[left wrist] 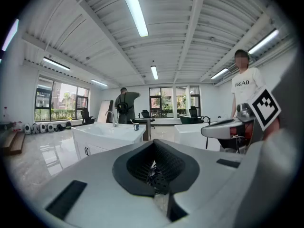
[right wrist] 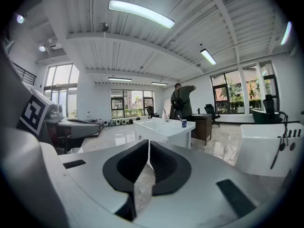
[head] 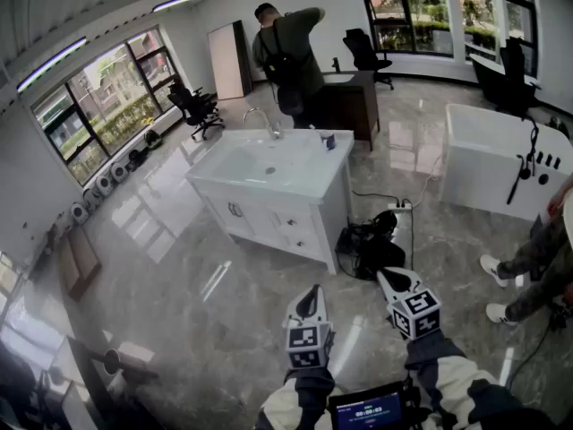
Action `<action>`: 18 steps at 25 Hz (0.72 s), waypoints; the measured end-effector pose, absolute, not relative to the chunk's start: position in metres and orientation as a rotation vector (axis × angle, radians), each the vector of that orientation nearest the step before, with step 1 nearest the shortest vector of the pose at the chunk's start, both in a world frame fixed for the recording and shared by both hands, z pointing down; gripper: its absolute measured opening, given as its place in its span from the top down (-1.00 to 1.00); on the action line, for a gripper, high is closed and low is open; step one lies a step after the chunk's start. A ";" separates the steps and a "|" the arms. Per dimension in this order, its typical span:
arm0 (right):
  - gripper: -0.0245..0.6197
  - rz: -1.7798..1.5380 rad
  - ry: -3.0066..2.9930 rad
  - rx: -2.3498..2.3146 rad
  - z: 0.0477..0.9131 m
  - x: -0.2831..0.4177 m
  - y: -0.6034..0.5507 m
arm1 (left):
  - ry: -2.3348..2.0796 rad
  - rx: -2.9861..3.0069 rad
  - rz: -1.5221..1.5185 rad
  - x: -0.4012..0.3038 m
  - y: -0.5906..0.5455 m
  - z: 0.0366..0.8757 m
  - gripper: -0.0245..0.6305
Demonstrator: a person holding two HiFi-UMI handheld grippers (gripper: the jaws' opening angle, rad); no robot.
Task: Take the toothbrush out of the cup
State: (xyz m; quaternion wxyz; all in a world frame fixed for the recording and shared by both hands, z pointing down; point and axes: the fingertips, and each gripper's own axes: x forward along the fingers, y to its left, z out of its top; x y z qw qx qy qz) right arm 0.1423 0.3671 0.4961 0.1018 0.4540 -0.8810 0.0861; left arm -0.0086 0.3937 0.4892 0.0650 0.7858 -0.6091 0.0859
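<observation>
A small blue cup [head: 329,141] stands on the far right corner of the white sink cabinet [head: 295,182], well ahead of me across the floor. It also shows as the cup [left wrist: 136,126] in the left gripper view and the cup [right wrist: 184,123] in the right gripper view, where a toothbrush handle [right wrist: 179,118] sticks out of it. My left gripper [head: 311,292] and right gripper [head: 387,276] hang side by side low in the head view, far short of the cabinet. Both are shut with nothing held: left gripper [left wrist: 153,144], right gripper [right wrist: 148,144].
A person with a backpack [head: 286,52] stands behind the sink by a dark desk [head: 349,106]. Black gear and cables [head: 372,245] lie on the floor at the cabinet's right. A white bathtub [head: 497,164] and another person's legs [head: 533,262] are at the right.
</observation>
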 end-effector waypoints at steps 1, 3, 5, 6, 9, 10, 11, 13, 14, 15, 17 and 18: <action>0.87 0.254 -2.600 1.346 0.498 0.143 0.361 | -1.831 2.372 0.259 -0.008 0.386 0.492 0.93; 0.87 0.251 -2.597 1.354 0.501 0.141 0.347 | -1.820 2.374 0.258 -0.010 0.370 0.498 0.93; 0.88 0.247 -2.594 1.358 0.505 0.136 0.329 | -1.812 2.377 0.256 -0.015 0.351 0.503 0.93; 0.87 0.246 -2.588 1.362 0.507 0.133 0.319 | -1.807 2.379 0.255 -0.017 0.339 0.505 0.93; 0.88 0.248 -2.559 1.385 0.514 0.129 0.282 | -1.775 2.397 0.248 -0.021 0.297 0.512 0.93; 0.87 0.251 -2.547 1.399 0.515 0.128 0.268 | -1.758 2.405 0.246 -0.022 0.282 0.514 0.93; 0.87 0.255 -2.534 1.414 0.516 0.127 0.253 | -1.741 2.414 0.245 -0.022 0.265 0.516 0.93; 0.87 0.263 -2.513 1.444 0.517 0.122 0.223 | -1.707 2.431 0.244 -0.027 0.230 0.518 0.93; 0.87 0.266 -2.504 1.457 0.517 0.118 0.207 | -1.692 2.439 0.243 -0.031 0.213 0.518 0.93; 0.87 0.268 -2.498 1.470 0.516 0.114 0.193 | -1.677 2.449 0.242 -0.034 0.196 0.518 0.93; 0.87 0.262 -2.488 1.500 0.512 0.109 0.167 | -1.650 2.475 0.239 -0.038 0.165 0.514 0.93; 0.88 0.254 -2.484 1.514 0.509 0.107 0.155 | -1.639 2.487 0.236 -0.039 0.151 0.513 0.93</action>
